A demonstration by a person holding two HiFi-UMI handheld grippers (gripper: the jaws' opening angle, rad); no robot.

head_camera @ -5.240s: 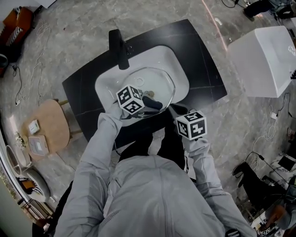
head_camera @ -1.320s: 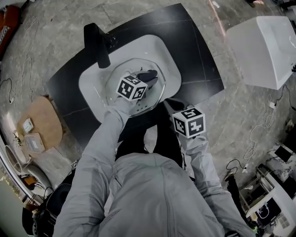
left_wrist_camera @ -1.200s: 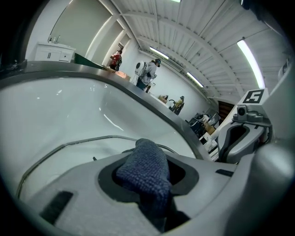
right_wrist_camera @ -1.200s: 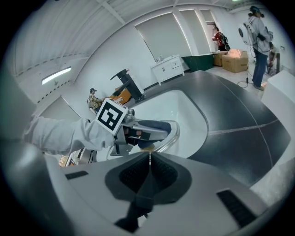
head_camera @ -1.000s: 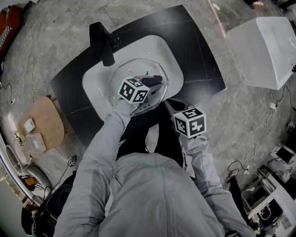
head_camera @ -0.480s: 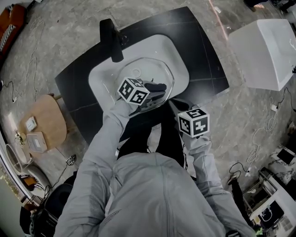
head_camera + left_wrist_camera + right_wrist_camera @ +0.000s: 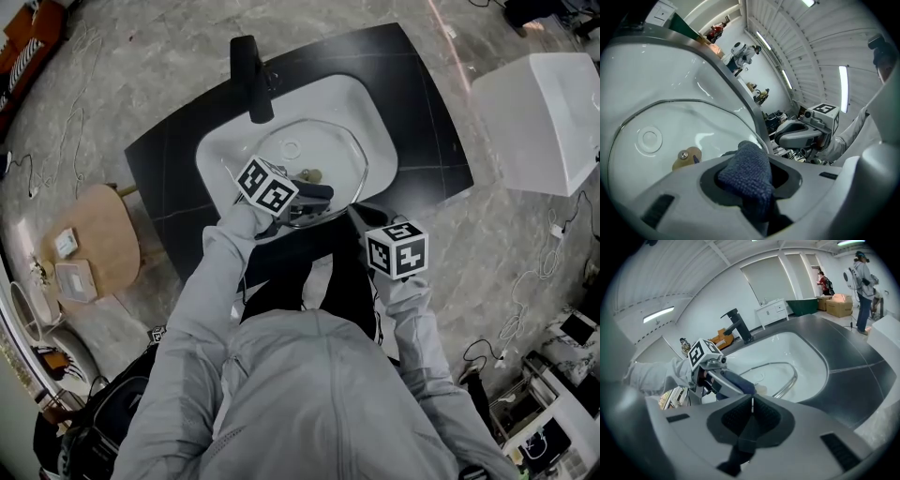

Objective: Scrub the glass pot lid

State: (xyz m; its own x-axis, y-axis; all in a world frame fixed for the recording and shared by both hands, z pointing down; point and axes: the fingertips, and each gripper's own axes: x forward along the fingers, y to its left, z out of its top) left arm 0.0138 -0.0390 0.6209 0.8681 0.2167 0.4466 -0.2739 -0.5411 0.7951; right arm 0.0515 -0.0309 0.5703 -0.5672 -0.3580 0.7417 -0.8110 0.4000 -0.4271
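Observation:
A glass pot lid (image 7: pixel 323 150) with a metal rim lies tilted in the white sink (image 7: pixel 370 112); its tan knob (image 7: pixel 314 175) shows beside the cloth. My left gripper (image 7: pixel 314 197) is over the lid's near part, shut on a dark blue cloth (image 7: pixel 317 191). In the left gripper view the cloth (image 7: pixel 747 168) bulges between the jaws above the lid (image 7: pixel 670 122) and knob (image 7: pixel 686 158). My right gripper (image 7: pixel 359 214) sits at the lid's near right rim. In the right gripper view it (image 7: pixel 752 404) is shut, with the rim (image 7: pixel 787 380) running in behind the jaws.
A black faucet (image 7: pixel 248 64) stands at the sink's far edge. The sink is set in a black counter (image 7: pixel 427 112). A white box (image 7: pixel 544 112) stands to the right and a round wooden stool (image 7: pixel 94 234) to the left. Cables lie on the floor.
My left gripper has drawn the cloth across the lid from its far side toward the near edge. The right gripper has stayed at the rim.

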